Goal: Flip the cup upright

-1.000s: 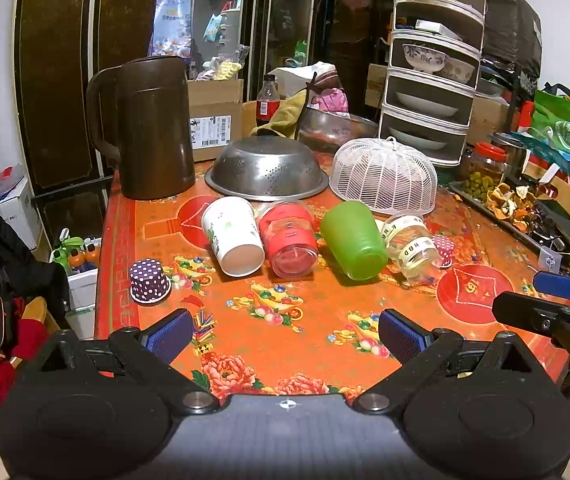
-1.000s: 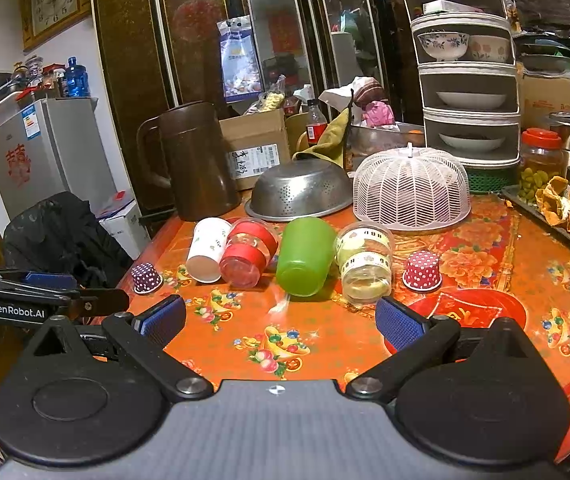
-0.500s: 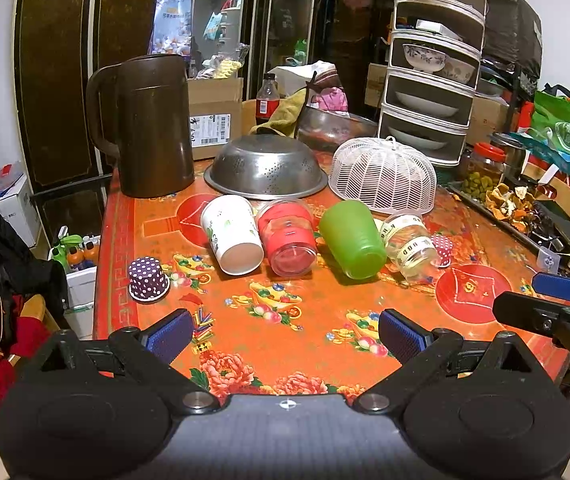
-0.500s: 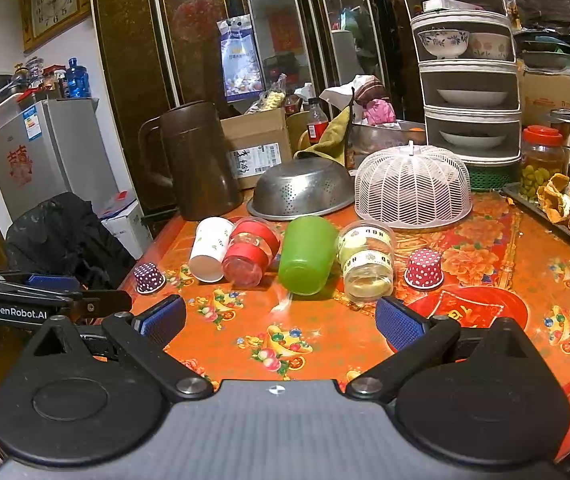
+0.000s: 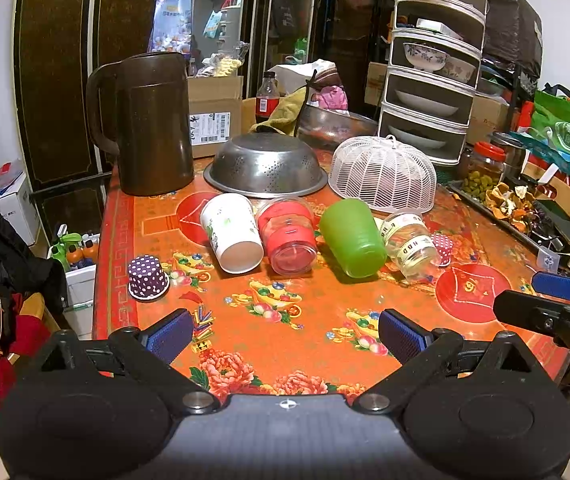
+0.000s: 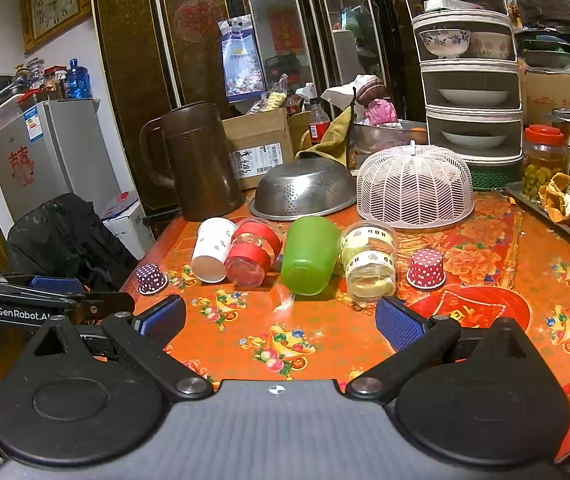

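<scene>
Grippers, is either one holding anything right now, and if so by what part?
Nothing is held. The left gripper and right gripper are both open and empty, short of the cups, such as the green cup, lying on the table.

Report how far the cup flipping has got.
Done: nothing. The white cup, red cup, green cup and clear cup all lie on their sides in a row on the table.
In hand: nothing. The left gripper and right gripper hang open, short of the row.
Left: stand the cups upright.
</scene>
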Available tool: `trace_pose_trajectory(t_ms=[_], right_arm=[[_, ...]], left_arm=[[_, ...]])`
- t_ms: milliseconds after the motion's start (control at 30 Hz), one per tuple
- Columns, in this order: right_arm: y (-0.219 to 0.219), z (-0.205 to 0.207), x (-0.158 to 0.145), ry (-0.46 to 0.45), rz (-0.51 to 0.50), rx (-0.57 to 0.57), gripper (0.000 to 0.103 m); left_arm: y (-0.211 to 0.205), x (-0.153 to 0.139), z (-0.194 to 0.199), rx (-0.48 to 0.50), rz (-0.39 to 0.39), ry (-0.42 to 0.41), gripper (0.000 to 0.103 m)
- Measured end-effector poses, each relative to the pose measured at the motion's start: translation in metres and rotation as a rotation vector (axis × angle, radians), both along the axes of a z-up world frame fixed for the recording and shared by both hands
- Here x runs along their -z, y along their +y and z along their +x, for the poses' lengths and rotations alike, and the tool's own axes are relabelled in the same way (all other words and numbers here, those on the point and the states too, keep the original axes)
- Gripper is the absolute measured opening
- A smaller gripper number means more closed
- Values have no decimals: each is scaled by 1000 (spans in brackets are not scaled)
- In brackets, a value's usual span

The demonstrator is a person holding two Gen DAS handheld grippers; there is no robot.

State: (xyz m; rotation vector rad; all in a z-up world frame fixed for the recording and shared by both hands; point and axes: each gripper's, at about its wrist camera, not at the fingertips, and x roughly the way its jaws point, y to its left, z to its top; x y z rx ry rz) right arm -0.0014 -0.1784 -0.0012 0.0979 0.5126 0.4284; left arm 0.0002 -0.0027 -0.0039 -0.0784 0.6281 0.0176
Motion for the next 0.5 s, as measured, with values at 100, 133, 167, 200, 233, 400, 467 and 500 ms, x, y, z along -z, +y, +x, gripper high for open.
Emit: trace_pose_trajectory(t_ms=[100, 133, 167, 200, 233, 400, 467, 500], right_arm=[[0, 0, 0, -1, 1, 1, 102], [0, 0, 0, -1, 0, 1, 102], [0, 0, 0, 0, 1, 1, 102], [0, 1, 0, 1, 2, 1, 102], [-1, 1, 0, 2, 4, 2, 102], [-2, 1, -1, 4, 7, 4, 102], [-2, 1, -1, 4, 6, 4, 102], [-2, 1, -1, 5, 5, 4, 102]], left_arm=[[0, 0, 0, 2, 0, -1, 100], [-1, -1, 0, 3, 0, -1, 100], [-1, -1, 1, 3, 0, -1, 100], [-1, -1, 1, 4, 1, 0, 100], [-1, -1, 1, 4, 1, 1, 100], [-2, -1, 1, 6, 2, 1, 100], [-2, -1, 1, 7, 1, 1, 100], [-2, -1, 1, 7, 1, 1, 100]])
